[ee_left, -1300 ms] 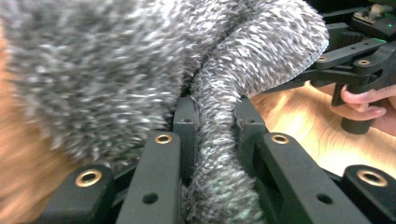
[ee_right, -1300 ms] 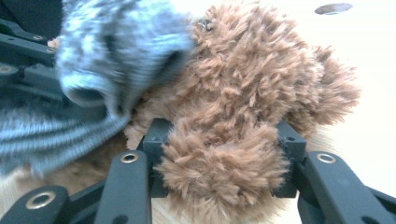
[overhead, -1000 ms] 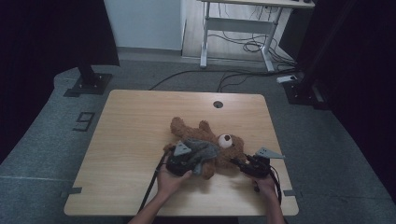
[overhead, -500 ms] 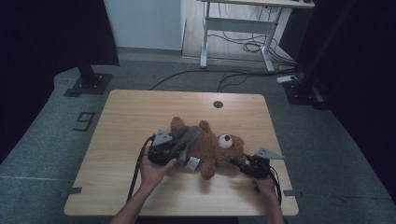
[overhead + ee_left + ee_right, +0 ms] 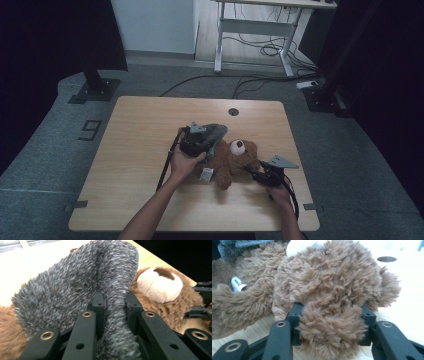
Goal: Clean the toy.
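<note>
The soft, light teddy bear [image 5: 235,160] was pinned at one ear by the right gripper [image 5: 329,336], while its limp grey garment [image 5: 82,285] was pinched by the left gripper [image 5: 113,305].

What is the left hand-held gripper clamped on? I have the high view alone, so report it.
Observer: The left hand-held gripper pinches a raised fold of grey fleece between its jaws.
Operator: Now report the right one.
Observer: The right hand-held gripper has a brown limb of the teddy bear squeezed between its jaws, low over the table.
</note>
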